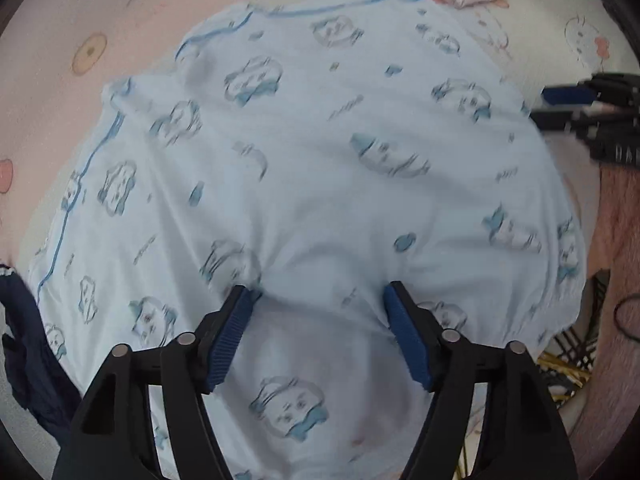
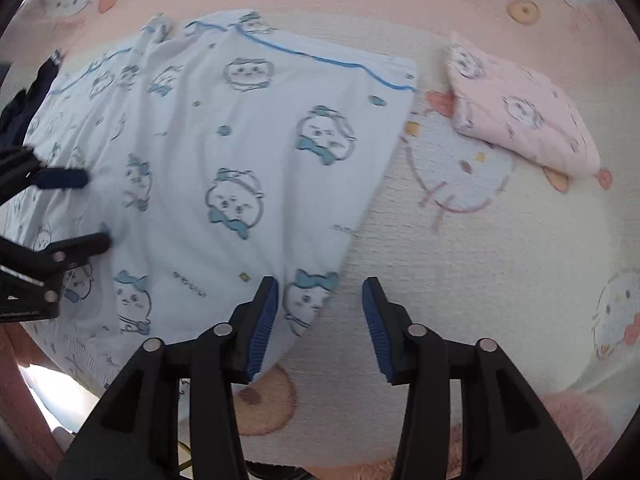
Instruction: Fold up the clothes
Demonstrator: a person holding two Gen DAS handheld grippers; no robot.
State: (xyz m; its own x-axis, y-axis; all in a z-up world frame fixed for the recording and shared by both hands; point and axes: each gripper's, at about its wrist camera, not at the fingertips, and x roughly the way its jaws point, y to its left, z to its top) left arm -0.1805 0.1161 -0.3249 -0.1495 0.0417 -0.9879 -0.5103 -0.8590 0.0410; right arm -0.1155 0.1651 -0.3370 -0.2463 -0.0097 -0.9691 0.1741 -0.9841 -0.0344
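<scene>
A: The left gripper (image 1: 318, 294)?
B: Jaws wide apart, nothing clamped, directly above the light blue garment (image 1: 304, 160).
A: The right gripper (image 2: 320, 294)?
B: Jaws apart; the garment's corner lies against its left finger. Ahead to its right lies a folded pink garment (image 2: 520, 116).

left hand-held gripper (image 1: 318, 294): pointing down, jaws spread wide | right hand-held gripper (image 2: 320, 292): pointing down, jaws apart
</scene>
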